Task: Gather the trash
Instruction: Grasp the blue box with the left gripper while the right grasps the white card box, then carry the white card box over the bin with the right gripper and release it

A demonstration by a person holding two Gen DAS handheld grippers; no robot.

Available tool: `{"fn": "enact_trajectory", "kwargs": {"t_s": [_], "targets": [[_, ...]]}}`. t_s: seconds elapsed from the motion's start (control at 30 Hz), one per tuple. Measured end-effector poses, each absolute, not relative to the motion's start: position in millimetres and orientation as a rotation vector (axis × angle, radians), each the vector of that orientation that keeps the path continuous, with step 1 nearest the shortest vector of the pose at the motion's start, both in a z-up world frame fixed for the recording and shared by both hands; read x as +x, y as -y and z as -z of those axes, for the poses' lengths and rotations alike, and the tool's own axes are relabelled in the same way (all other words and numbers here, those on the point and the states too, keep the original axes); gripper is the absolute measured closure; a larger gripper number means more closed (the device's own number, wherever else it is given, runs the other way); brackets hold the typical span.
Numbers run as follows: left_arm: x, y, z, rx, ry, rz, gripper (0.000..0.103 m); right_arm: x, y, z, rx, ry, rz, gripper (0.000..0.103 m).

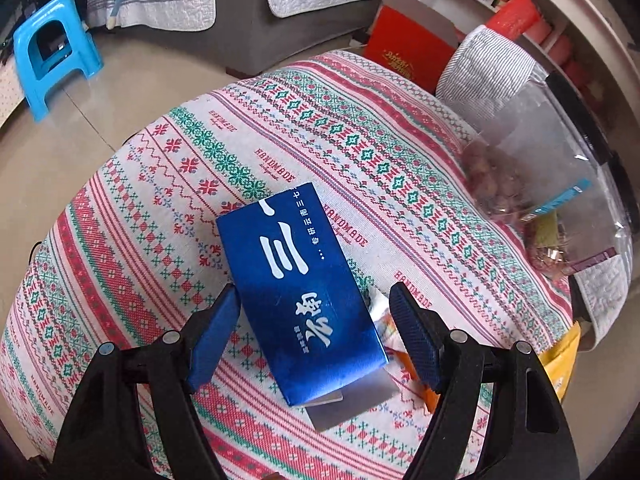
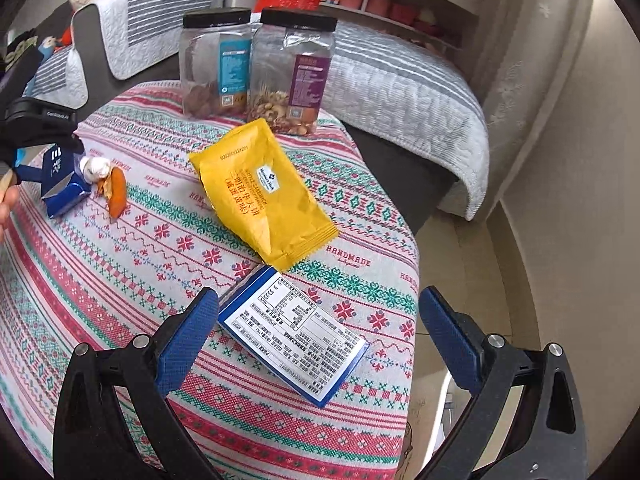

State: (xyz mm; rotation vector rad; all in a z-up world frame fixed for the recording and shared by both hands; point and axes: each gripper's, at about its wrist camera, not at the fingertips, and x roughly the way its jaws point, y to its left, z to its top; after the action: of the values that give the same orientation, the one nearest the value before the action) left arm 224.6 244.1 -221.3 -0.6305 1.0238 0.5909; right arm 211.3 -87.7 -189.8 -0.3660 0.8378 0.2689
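Blue box [image 1: 298, 296] sits on the tablecloth [image 1: 160, 200] right between the wide-open left gripper [image 1: 314, 316] fingers, not pinched yet. Looks like light, thin cardboard with an open end flap, so probably crushable; I'd squeeze the long sides mid-length

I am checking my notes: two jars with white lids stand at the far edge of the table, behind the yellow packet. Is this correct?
Not quite. The lids are black, not white. The right wrist view shows the two jars with black lids, standing at the far edge of the table, behind the yellow packet.
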Motion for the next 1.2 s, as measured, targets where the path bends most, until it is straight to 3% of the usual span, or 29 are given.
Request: {"fn": "enact_trajectory", "kwargs": {"t_s": [0.17, 0.3, 0.67, 0.7, 0.73, 0.83, 1.2], "targets": [[227.8, -247.5, 230.5, -0.646, -1.035, -0.611, 0.028, 217.0, 85.0, 201.7, -0.389, -0.874, -0.347, 0.007], [227.7, -244.4, 229.6, -0.607, -1.044, -0.564, 0.044, 224.7, 87.2, 217.0, -0.397, -0.929, -0.389, 0.007], [193.2, -188.1, 194.1, -0.336, -1.043, -0.41, 0.045, 235.0, 79.2, 248.7, -0.404, -1.036, -0.479, 0.007], [189.0, -184.3, 190.9, -0.322, -1.043, -0.4, 0.045, 235.8, 79.7, 249.0, -0.385, -1.048, -0.485, 0.01], [185.4, -181.7, 188.4, -0.311, -1.044, -0.393, 0.045, 236.5, 80.2, 248.4, -0.364, -1.059, -0.497, 0.023], [172.3, -176.1, 181.7, -0.288, -1.051, -0.378, 0.045, 229.0, 72.1, 241.9, -0.366, -1.062, -0.508, 0.047], [124.0, -160.6, 154.5, -0.238, -1.027, -0.329, 0.045, 181.2, 63.0, 196.4, -0.252, -1.016, -0.582, 0.051]]}}
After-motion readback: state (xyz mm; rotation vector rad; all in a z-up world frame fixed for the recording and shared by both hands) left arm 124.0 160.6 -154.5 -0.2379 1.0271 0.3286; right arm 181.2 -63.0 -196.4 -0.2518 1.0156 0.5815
